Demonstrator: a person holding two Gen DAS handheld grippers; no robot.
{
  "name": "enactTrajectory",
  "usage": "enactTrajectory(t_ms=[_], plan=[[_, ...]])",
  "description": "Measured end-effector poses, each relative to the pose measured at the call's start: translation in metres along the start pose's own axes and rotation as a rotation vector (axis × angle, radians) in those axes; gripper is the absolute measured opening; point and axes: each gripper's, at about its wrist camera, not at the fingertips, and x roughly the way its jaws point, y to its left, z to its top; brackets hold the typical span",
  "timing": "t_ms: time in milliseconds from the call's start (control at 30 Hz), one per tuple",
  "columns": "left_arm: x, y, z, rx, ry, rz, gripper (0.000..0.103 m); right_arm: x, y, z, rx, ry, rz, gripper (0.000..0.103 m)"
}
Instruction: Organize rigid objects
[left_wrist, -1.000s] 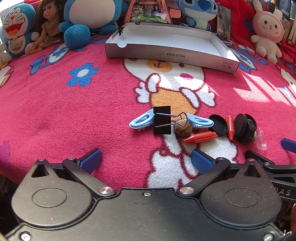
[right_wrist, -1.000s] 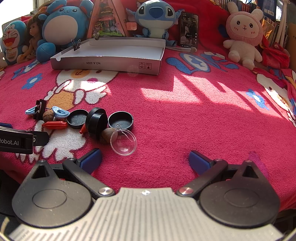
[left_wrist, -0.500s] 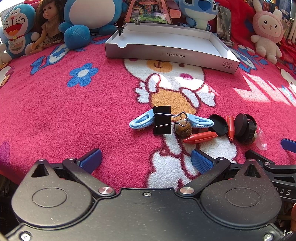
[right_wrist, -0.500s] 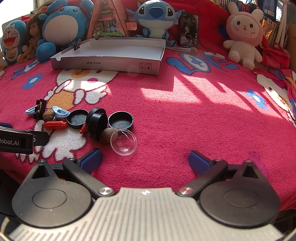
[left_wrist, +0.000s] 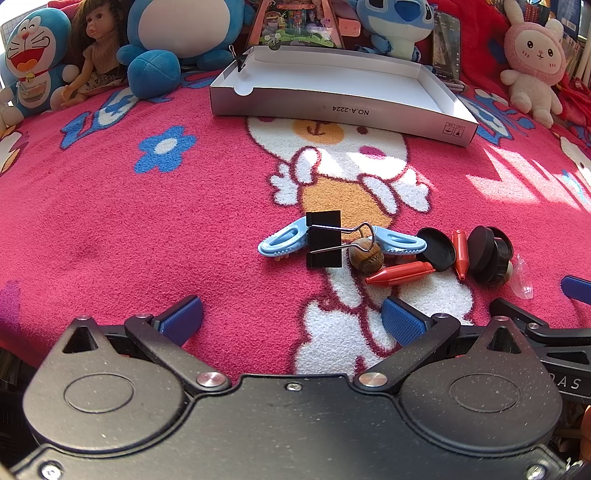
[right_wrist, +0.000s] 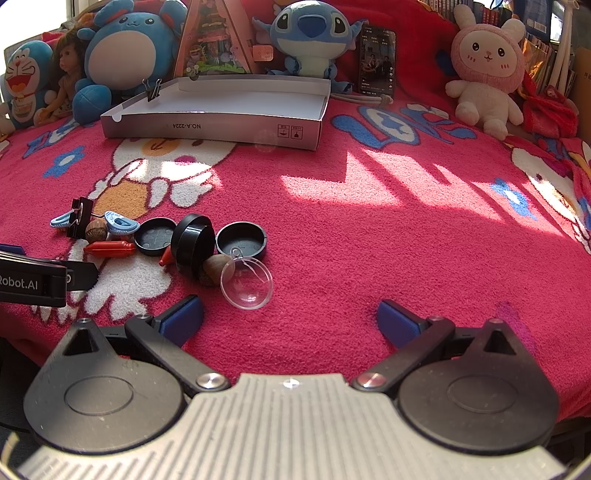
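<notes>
Binder clip (left_wrist: 324, 239) and clutter sit bunched on the blanket (left_wrist: 147, 229); left gripper (left_wrist: 291, 319) and right gripper (right_wrist: 290, 319) hover, both spread wide, empty.

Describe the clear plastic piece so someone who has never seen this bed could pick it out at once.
Start at the white cardboard tray in front of the plush toys, then come down the pink blanket to the cluster of small items. At the cluster's near right end lies the clear plastic half-dome, touching a brown acorn. It is the only see-through piece; its neighbours are black, red, blue or brown.
</notes>
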Motion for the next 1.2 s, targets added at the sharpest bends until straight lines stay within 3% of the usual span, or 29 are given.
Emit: enactTrajectory(t_ms=[1200], plan=[[-0.0066,0.0048,-0.0026,0.019,-0.02,-0.022,0.103,-0.0035,-0.0004,-0.0027,0.009,-0.023,-0.003,0.103]])
